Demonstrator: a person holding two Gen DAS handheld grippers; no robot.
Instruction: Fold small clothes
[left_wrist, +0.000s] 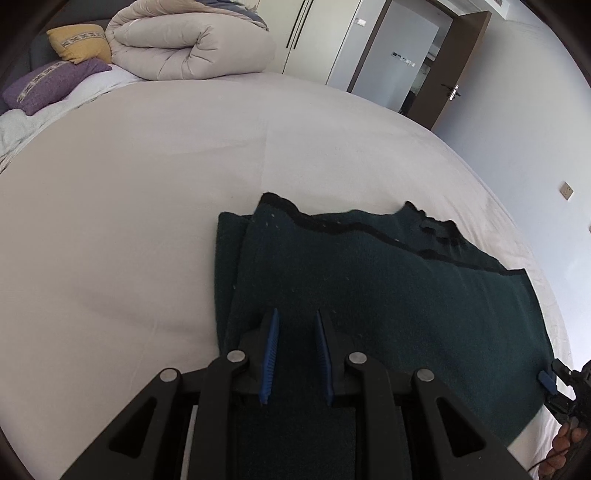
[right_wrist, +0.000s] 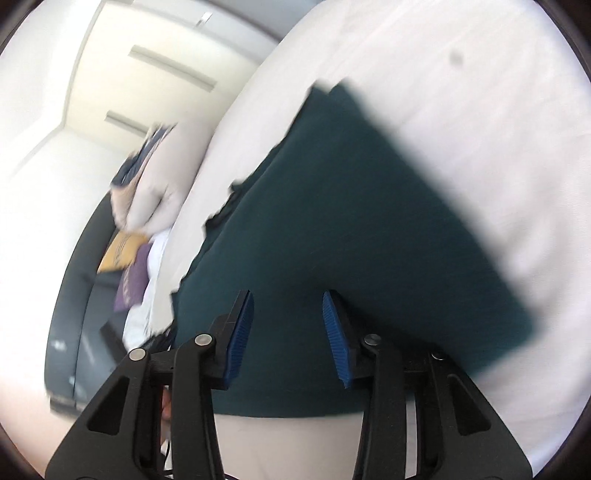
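A dark teal knitted garment (left_wrist: 369, 280) with a black scalloped trim lies flat on the white bed, its left side folded over. My left gripper (left_wrist: 297, 314) hovers over its near left part, jaws open and empty. The right gripper shows at the far right edge of the left wrist view (left_wrist: 554, 384), by the garment's right edge. In the blurred right wrist view the garment (right_wrist: 351, 221) fills the middle, and my right gripper (right_wrist: 288, 295) is open above its near edge, holding nothing.
The white bed sheet (left_wrist: 147, 221) spreads wide to the left and beyond. A rolled beige duvet (left_wrist: 192, 44), a yellow pillow (left_wrist: 79, 42) and a purple pillow (left_wrist: 51, 85) lie at the head. A brown door (left_wrist: 458, 66) and wardrobe stand behind.
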